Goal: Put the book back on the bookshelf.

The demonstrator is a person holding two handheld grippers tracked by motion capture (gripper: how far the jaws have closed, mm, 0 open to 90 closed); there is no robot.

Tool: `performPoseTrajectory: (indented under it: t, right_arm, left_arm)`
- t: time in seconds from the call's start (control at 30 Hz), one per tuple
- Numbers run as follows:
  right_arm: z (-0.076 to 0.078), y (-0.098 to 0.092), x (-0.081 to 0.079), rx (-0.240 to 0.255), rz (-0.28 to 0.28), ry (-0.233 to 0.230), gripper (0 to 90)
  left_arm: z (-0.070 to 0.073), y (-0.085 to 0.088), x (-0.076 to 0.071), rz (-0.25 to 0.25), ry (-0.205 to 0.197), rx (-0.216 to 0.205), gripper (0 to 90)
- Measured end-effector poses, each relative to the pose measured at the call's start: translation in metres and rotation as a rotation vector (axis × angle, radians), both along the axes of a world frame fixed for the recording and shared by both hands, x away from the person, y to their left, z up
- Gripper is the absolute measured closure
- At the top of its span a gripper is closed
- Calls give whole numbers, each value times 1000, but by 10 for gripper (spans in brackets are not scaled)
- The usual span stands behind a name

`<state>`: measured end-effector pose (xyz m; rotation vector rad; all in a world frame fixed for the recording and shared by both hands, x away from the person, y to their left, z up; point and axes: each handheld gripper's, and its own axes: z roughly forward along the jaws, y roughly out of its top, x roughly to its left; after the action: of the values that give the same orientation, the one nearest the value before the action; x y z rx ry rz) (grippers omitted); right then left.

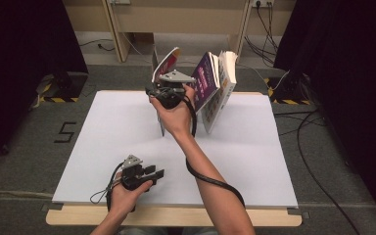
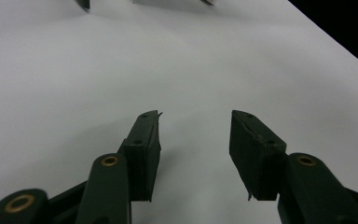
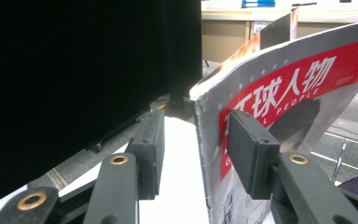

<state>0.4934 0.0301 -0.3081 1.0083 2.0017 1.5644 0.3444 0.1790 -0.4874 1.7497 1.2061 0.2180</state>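
In the high view the right gripper (image 1: 169,88) stood at the upright magazine (image 1: 166,63) at the table's (image 1: 254,161) far edge, the left gripper (image 1: 149,172) spread over bare table, and in the right gripper view the jaws stood apart around the magazine's (image 3: 279,93) spine, not pressing it.

Both grippers, left gripper (image 1: 149,174) and right gripper (image 1: 162,91), are black with grey triangle plates on top, brass-ringed screws on the jaws, black cables trailing off; bare forearms, no sleeves.
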Motion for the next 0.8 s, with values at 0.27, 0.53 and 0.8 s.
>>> performPoseTrajectory:
  t: [0.27,0.53,0.8]
  right_arm:
    - [-1,-4,-4,-1,-1,-2,545]
    - [-1,-11,-6,7,-13,-5,536]
    - [1,-23,-5,24,-29,5,534]
  left_arm:
    - [0,0,0,1,0,-2,524]
    - [0,0,0,4,-1,-3,523]
    - [1,0,0,1,-3,-1,522]
